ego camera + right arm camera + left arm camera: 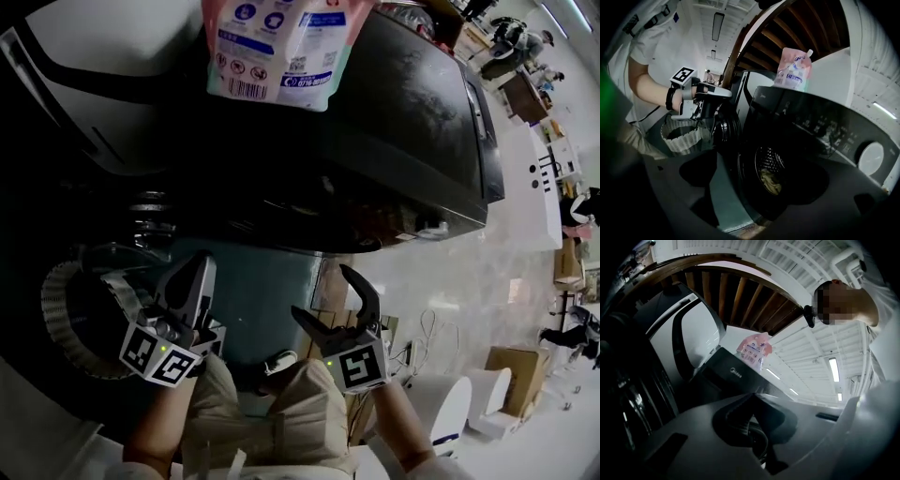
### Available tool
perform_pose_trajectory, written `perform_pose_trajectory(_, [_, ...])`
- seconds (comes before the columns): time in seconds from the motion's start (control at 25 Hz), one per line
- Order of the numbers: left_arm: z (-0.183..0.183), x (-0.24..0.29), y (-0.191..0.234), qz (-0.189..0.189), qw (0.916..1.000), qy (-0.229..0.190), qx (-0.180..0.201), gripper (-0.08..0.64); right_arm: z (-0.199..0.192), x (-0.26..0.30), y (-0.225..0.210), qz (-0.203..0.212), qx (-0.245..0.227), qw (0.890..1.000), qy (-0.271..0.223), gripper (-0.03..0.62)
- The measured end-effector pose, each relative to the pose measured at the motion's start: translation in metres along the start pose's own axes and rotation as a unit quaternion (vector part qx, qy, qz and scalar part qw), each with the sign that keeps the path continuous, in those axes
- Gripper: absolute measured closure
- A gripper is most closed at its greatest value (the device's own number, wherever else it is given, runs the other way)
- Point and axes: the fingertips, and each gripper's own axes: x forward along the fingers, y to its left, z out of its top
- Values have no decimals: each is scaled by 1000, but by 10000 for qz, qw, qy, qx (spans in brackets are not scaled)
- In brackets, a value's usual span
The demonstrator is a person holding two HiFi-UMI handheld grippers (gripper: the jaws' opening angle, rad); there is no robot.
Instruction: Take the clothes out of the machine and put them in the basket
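Crouching before a dark front-loading washing machine (412,122), a person is holding both grippers low in front of beige-trousered knees (291,412). The left gripper (192,281) is angling upward above the basket (58,314), its fingers pressed together at the tips with nothing between them. The right gripper (321,292) is pointing toward the machine's front, its curved fingers spread wide apart and empty. Through that gap, the right gripper view is showing the round drum opening. The clothes (771,180), a crumpled pale yellowish bundle, are lying inside the perforated metal drum (764,164), low in the opening. The glossy black round door (723,126) is standing open to the left of the opening. The basket, a pale, ribbed, soft-sided tub, is sitting on the floor just beside the door, under the left gripper. A pink and white plastic pouch (281,47) with a spout is standing upright on the machine's flat top.
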Motion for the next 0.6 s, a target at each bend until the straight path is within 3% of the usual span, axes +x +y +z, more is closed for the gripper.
perform_pose_trajectory(0.2, [-53, -8, 53, 95, 9998, -163, 45, 546, -58, 56, 11, 46, -235, 9997, 26, 144])
perform_pose_trajectory(0.36, [-97, -5, 86, -37, 9995, -303, -42, 546, -96, 105, 13, 43, -566, 9984, 45, 144])
perform_pose_trajectory(0.6, [-164, 17, 124, -293, 9986, -431, 68, 546, -133, 171, -1, -85, -902, 9952, -374, 144])
